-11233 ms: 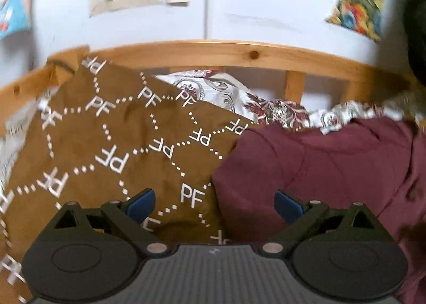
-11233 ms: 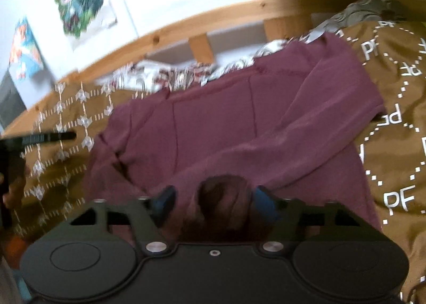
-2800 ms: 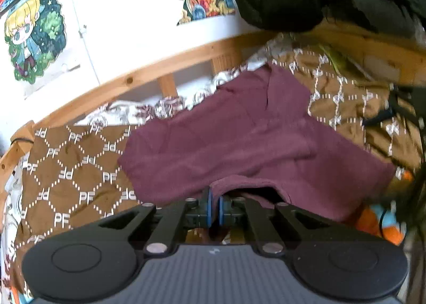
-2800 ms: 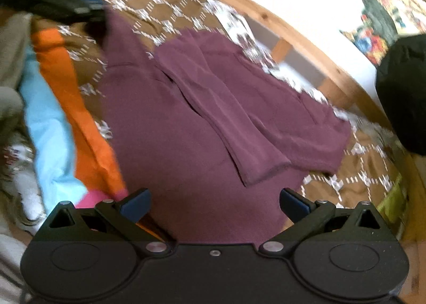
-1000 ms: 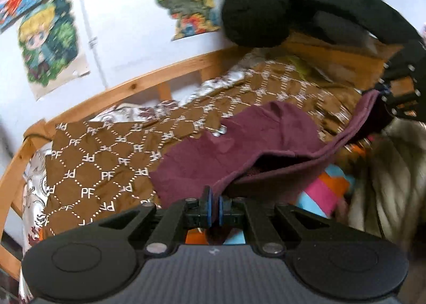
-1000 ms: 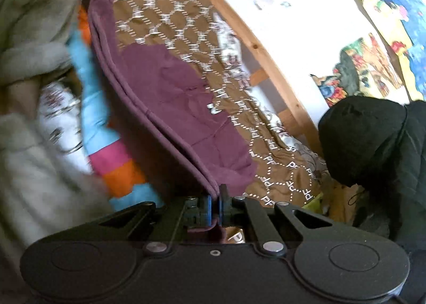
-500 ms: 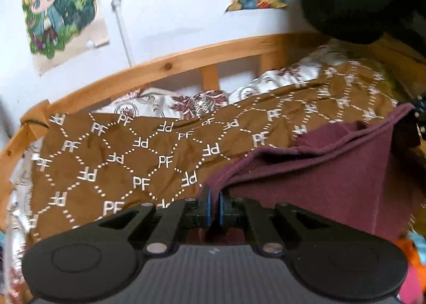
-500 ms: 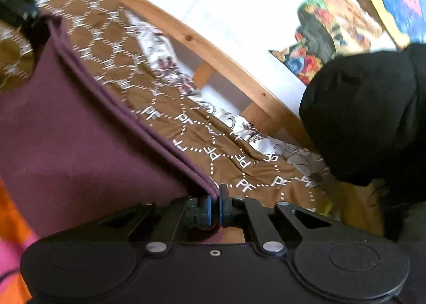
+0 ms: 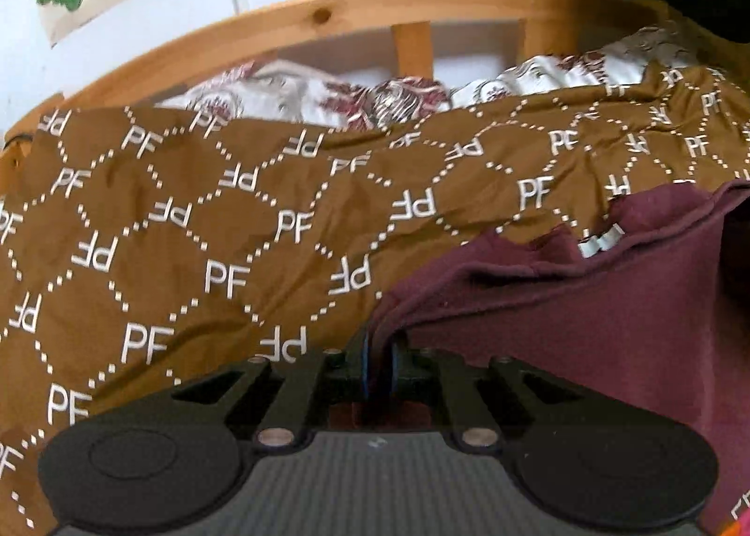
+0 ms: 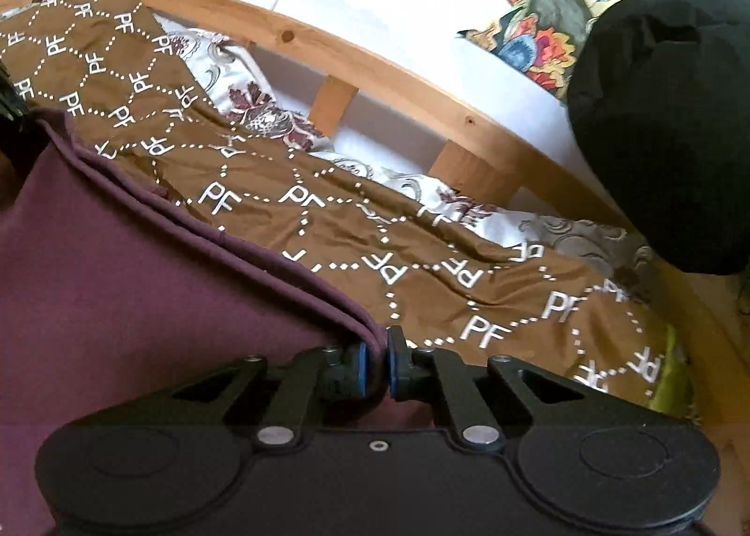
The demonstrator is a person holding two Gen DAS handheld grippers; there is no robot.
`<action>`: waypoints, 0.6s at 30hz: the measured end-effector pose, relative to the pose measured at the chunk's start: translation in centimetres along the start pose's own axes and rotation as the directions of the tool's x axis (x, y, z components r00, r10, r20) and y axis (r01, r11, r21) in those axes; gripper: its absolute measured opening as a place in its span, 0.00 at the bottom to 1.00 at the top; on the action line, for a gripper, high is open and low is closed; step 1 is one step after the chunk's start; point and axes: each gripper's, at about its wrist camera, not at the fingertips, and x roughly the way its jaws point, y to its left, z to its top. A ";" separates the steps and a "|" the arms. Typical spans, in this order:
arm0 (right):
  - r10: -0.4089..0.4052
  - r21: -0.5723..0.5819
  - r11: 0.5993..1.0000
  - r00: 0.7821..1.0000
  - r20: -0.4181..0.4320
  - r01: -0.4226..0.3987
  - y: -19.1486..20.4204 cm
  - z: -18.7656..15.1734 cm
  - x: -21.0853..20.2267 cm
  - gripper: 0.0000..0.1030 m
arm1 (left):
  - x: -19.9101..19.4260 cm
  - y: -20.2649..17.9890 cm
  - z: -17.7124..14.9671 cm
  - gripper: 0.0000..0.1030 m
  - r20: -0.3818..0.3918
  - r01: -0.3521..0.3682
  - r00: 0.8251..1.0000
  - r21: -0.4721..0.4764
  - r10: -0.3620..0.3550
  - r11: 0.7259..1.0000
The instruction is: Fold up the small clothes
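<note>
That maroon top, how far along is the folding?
Midway, it seems. The maroon top already looks doubled, two layered edges running together. In hand: the left gripper and right gripper each pinch a corner, holding it above the brown bedspread. Left: laying it down, any final fold.

Soft daylight, slight blur, fisheye-warped edges

**Maroon garment on a brown monogram blanket**

A plain dark maroon garment [image 9: 586, 315] lies over a brown blanket [image 9: 187, 226] printed with white "PF" letters and dotted white diamonds. Behind it sits a white sheet [image 9: 290, 90] with dark red floral motifs, a honey-coloured wooden bed rail [image 9: 328, 13], and a black jacket [image 10: 665, 114].
</note>
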 end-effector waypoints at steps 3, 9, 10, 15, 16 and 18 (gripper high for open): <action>-0.003 0.000 1.000 1.000 -0.021 0.003 0.4 -0.4 1.1 0.31 | 0.2 0.6 -0.1 0.25 -0.036 -0.012 0.999 -0.035 0.011 0.999; 0.003 0.124 0.992 1.000 -0.030 0.000 -0.9 -1.2 0.6 0.81 | 0.3 2.0 -0.1 0.53 -0.093 -0.016 0.996 -0.115 0.005 0.993; 0.006 0.140 0.990 1.000 -0.021 -0.003 -1.1 -1.2 0.2 0.85 | 0.2 2.2 -0.2 0.63 -0.097 -0.005 0.995 -0.137 -0.008 0.991; 0.090 0.242 0.966 0.996 0.002 -0.088 -2.0 -1.6 -1.4 0.99 | -1.3 3.4 -1.0 0.78 -0.093 0.034 0.994 -0.234 -0.057 0.972; 0.107 0.243 0.964 0.994 -0.003 -0.103 -1.9 -1.7 -1.5 0.99 | -1.5 3.4 -1.3 0.81 -0.091 0.036 0.994 -0.241 -0.060 0.970; 0.127 0.220 0.968 0.992 -0.013 -0.121 -1.2 -1.9 -1.7 0.99 | -2.1 3.4 -2.3 0.81 -0.091 0.040 0.994 -0.253 -0.065 0.967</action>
